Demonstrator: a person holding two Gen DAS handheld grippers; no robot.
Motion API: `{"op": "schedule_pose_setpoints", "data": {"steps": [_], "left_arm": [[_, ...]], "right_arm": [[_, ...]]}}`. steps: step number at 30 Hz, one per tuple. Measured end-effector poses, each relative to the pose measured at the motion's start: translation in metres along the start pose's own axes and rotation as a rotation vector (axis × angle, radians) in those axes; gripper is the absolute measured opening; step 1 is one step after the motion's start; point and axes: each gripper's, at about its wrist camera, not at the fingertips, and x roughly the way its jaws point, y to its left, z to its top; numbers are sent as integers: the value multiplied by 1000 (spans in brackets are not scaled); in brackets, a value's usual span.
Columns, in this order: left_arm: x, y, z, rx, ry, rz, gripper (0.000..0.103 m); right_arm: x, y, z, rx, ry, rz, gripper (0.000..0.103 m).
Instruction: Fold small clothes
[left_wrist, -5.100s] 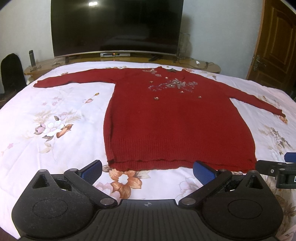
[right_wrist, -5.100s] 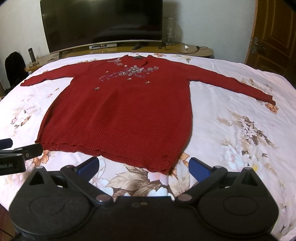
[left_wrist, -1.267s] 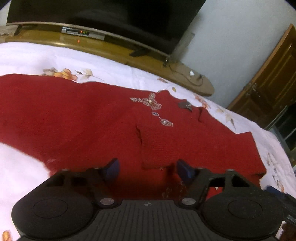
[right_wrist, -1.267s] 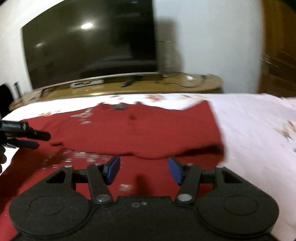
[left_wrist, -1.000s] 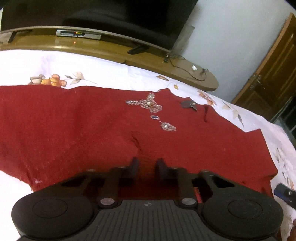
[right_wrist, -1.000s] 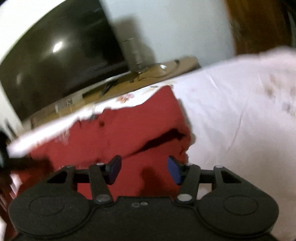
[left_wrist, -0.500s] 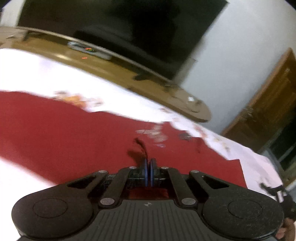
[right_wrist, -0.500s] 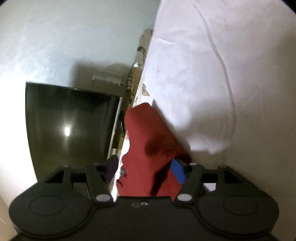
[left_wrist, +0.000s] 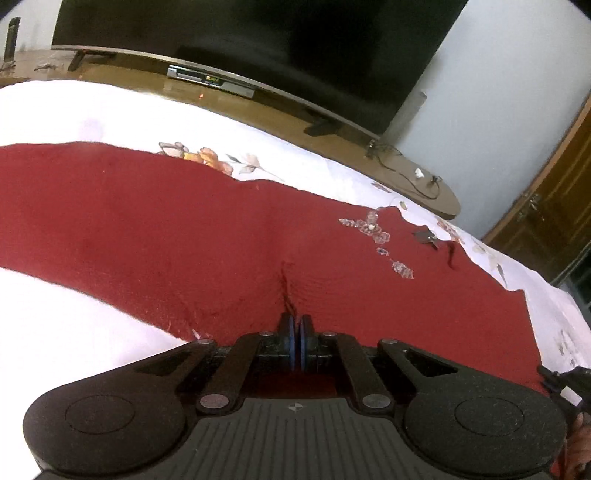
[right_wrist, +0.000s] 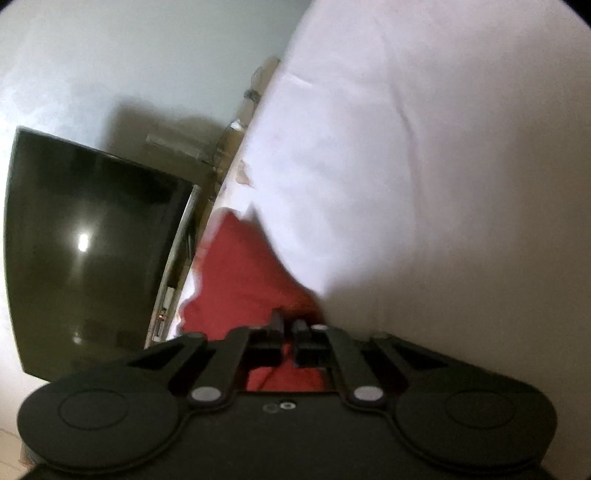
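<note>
A red knit sweater (left_wrist: 184, 236) with beaded flowers (left_wrist: 373, 229) near the neck lies on the white floral bedsheet (left_wrist: 92, 118). Its lower part looks folded up over the chest. My left gripper (left_wrist: 295, 328) is shut on a pinch of the red knit near the folded edge, and the cloth puckers at the pads. My right gripper (right_wrist: 290, 326) is tilted steeply and is shut on the sweater (right_wrist: 240, 280) at its right edge. The right gripper also shows at the left wrist view's right edge (left_wrist: 565, 380).
A large dark TV (left_wrist: 258, 48) stands on a long wooden console (left_wrist: 406, 177) beyond the bed. A wooden door (left_wrist: 554, 206) is at the right. The bedsheet (right_wrist: 406, 166) spreads to the right of the sweater.
Both grippers closed on the sweater: the left about half a second ago, the right just now. The right gripper rolled steeply to one side. The left view tilted a little.
</note>
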Motion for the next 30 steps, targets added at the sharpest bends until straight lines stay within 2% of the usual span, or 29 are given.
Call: {"op": "schedule_pose_setpoints", "data": {"steps": [1, 4, 5, 6, 8, 10, 13, 15, 16, 17, 18, 19, 20, 21, 22, 24, 25, 27, 29, 30], "left_arm": [[-1, 0, 0, 3, 0, 0, 3], [-5, 1, 1, 18, -6, -11, 4], [-12, 1, 2, 25, -22, 2, 11], [-21, 0, 4, 38, -54, 18, 44], [-32, -3, 9, 79, -137, 38, 85], [-35, -9, 18, 111, -152, 26, 85], [-15, -21, 31, 164, -105, 45, 80], [6, -27, 33, 192, -29, 103, 54], [16, -28, 31, 203, 6, 129, 53], [18, -31, 28, 234, -7, 144, 53], [18, -34, 27, 260, -11, 155, 44], [18, -38, 25, 279, -15, 157, 30], [15, -39, 25, 275, -26, 144, 6], [12, -39, 25, 264, -40, 145, 6], [8, -40, 25, 266, -58, 147, 6], [10, -38, 20, 281, -54, 186, 4], [12, -34, 17, 273, -64, 181, 4], [18, -36, 20, 275, -62, 193, 4], [21, -36, 22, 265, -58, 193, 4], [19, -33, 22, 252, -61, 181, 9]], "right_arm": [[-1, 0, 2, 0, 15, 8, 3], [-13, 15, 7, -103, 64, 18, 24], [-20, 22, 8, -153, 60, 21, 37], [-29, 28, 7, -204, 44, 27, 55], [-40, 43, 11, -314, -1, 24, 63], [-32, 56, 23, -376, -15, 28, 63], [-1, 69, 42, -419, -4, 22, 60], [27, 80, 50, -466, -1, -15, 58], [41, 84, 54, -482, 12, -28, 58], [48, 85, 55, -499, 25, -42, 58], [59, 88, 57, -519, 39, -59, 57], [62, 83, 56, -537, 56, -74, 56], [69, 81, 51, -559, 74, -87, 35], [69, 79, 45, -605, 108, -110, 9], [72, 83, 42, -649, 123, -137, 8], [58, 90, 37, -686, 70, -119, 7], [53, 90, 37, -688, 41, -128, 7], [66, 75, 40, -666, 56, -177, 5], [69, 75, 39, -681, 41, -175, 6], [69, 78, 35, -704, 40, -187, 8]]}}
